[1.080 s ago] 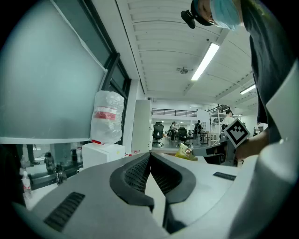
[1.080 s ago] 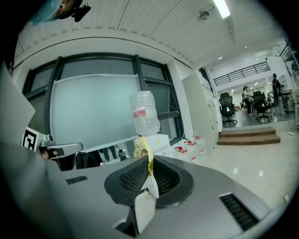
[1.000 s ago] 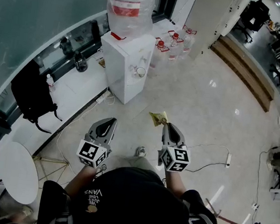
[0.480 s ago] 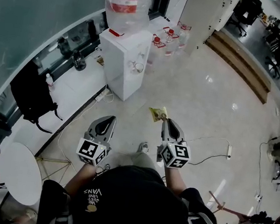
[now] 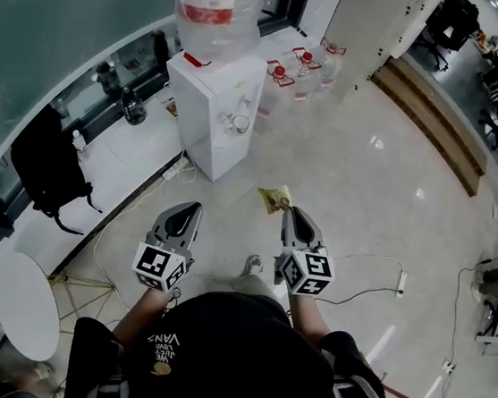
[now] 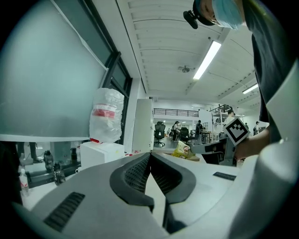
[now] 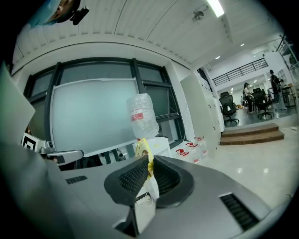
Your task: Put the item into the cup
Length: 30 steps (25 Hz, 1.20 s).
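A small yellow packet [image 5: 276, 199] is pinched in my right gripper [image 5: 289, 212], held out over the floor. In the right gripper view the packet [image 7: 142, 150] sticks up between the jaws of that gripper [image 7: 149, 161]. My left gripper [image 5: 192, 206] hangs beside it on the left, shut with nothing in it; its jaws meet at the tips [image 6: 150, 154]. A small white cup [image 5: 239, 124] sits at the front of the white water dispenser [image 5: 209, 99], well ahead of both grippers. From the left gripper view the packet [image 6: 182, 149] shows off to the right.
A big water bottle [image 5: 212, 4] tops the dispenser. Spare bottles [image 5: 303, 65] stand behind it. A black backpack [image 5: 45, 160] lies on the white ledge at left, a round white table [image 5: 23, 315] at lower left. A power strip and cable [image 5: 399, 280] lie on the floor at right.
Both grippers have drifted slightly left and forward in the view, and the dispenser sits a little further left. The right gripper still holds the packet; the left stays shut.
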Each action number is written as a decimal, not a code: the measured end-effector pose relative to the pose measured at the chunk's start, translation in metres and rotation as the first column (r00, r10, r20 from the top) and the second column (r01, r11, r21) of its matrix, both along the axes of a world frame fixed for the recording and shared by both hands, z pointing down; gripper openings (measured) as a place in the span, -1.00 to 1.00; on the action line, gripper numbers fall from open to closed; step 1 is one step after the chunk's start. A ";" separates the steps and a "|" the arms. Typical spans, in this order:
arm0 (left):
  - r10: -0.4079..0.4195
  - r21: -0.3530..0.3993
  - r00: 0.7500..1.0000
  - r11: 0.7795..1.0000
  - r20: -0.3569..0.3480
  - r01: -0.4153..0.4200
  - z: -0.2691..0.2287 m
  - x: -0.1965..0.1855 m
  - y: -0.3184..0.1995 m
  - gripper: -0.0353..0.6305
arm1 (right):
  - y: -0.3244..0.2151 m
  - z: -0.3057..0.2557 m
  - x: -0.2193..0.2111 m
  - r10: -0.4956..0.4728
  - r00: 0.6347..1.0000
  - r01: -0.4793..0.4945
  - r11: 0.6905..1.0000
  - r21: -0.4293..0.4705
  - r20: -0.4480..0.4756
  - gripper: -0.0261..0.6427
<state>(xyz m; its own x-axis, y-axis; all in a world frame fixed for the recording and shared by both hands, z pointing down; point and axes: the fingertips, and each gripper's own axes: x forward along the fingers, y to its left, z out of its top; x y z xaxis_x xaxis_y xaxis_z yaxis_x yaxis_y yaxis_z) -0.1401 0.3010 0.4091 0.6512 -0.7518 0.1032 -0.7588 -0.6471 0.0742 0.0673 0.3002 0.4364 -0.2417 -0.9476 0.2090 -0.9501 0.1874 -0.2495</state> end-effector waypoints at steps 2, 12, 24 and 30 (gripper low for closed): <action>-0.014 -0.002 1.000 1.000 -0.002 0.014 0.003 0.021 -0.020 -0.84 | -0.021 0.003 0.017 -0.028 1.000 0.028 1.000 -0.007 -0.002 -0.74; -0.092 -0.021 0.995 0.996 -0.027 0.091 0.016 0.103 -0.107 -0.83 | -0.114 0.011 0.079 -0.167 0.986 0.166 0.986 -0.030 -0.032 -0.74; -0.131 -0.038 0.991 0.991 0.003 0.131 0.030 0.105 -0.156 -0.83 | -0.168 0.036 0.074 -0.234 0.972 0.232 0.970 -0.072 -0.016 -0.74; -0.084 -0.074 0.996 0.994 0.005 0.084 0.041 0.076 -0.218 -0.83 | -0.226 0.043 0.048 -0.179 0.984 0.176 0.980 -0.089 -0.020 -0.74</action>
